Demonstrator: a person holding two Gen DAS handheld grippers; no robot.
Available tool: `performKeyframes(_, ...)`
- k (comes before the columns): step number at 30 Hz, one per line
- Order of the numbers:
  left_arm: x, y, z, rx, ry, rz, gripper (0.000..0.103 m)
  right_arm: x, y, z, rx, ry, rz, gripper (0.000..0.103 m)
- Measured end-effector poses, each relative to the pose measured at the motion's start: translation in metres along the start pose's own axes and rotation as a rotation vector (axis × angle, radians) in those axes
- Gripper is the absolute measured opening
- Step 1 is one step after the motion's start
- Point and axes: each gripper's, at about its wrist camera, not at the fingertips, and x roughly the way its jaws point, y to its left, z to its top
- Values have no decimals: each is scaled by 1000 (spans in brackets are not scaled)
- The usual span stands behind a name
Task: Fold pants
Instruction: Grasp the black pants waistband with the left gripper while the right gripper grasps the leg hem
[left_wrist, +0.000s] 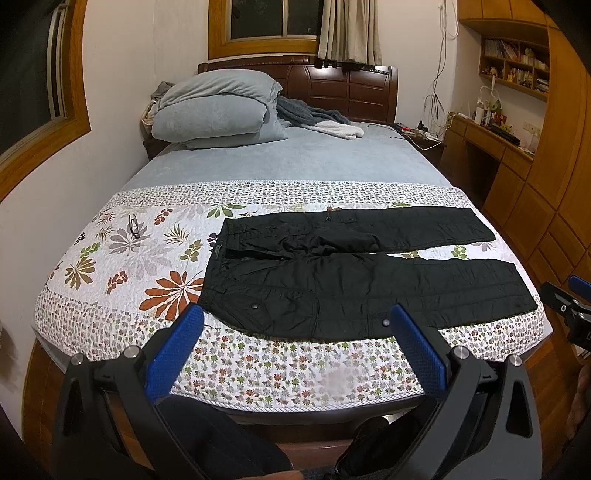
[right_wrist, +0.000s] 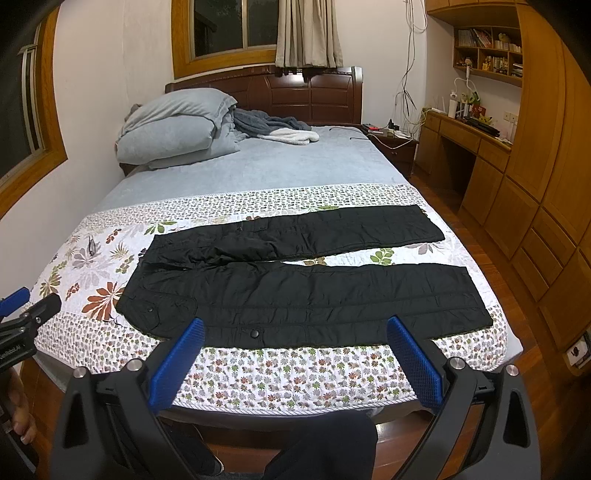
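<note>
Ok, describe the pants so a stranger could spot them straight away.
On the bed, look at the flowered quilt across its foot. The black pants lie flat there, waistband left, legs spread rightward. Nothing else on the quilt is as large or as dark.

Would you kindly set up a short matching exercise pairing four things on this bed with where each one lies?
Things:
1. pants
2. folded duvet
3. glasses
4. grey robe

Places:
A. stacked at the headboard's left end
B. on the floral quilt, left of the waistband
C. spread flat across the floral quilt
D. crumpled right of the stacked bedding

Pairs: 1-C, 2-A, 3-B, 4-D
</note>
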Motion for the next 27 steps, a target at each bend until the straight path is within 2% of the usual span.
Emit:
performKeyframes(11,4,2,-2,-2,7,-6,100,5,0,-4,5,9,-5,100)
performKeyframes(16,21,9,-8,1,34,-49,100,20,-5,-10,4,13,-10,100)
performKeyframes(18,40,17,-11,-8,78,-124,100,32,-11,-10,12,19,29,99)
performKeyframes(20,58,29,-17,-42,115,-224,100,47,-27,-17,66,-11,152,99)
performKeyframes(21,69,41,-22,-77,113,-271,100,55,-34,-19,86,-2,179,99)
performKeyframes(23,86,60,-30,-115,84,-341,100,84,-52,-28,127,70,217,99)
performKeyframes(25,107,85,-39,-171,61,-360,101,106,-70,-38,169,109,250,99)
performKeyframes(26,123,101,-42,-212,89,-375,101,117,-81,-42,198,137,268,99)
performKeyframes(27,144,117,-44,-264,165,-402,101,132,-97,-49,255,179,286,99)
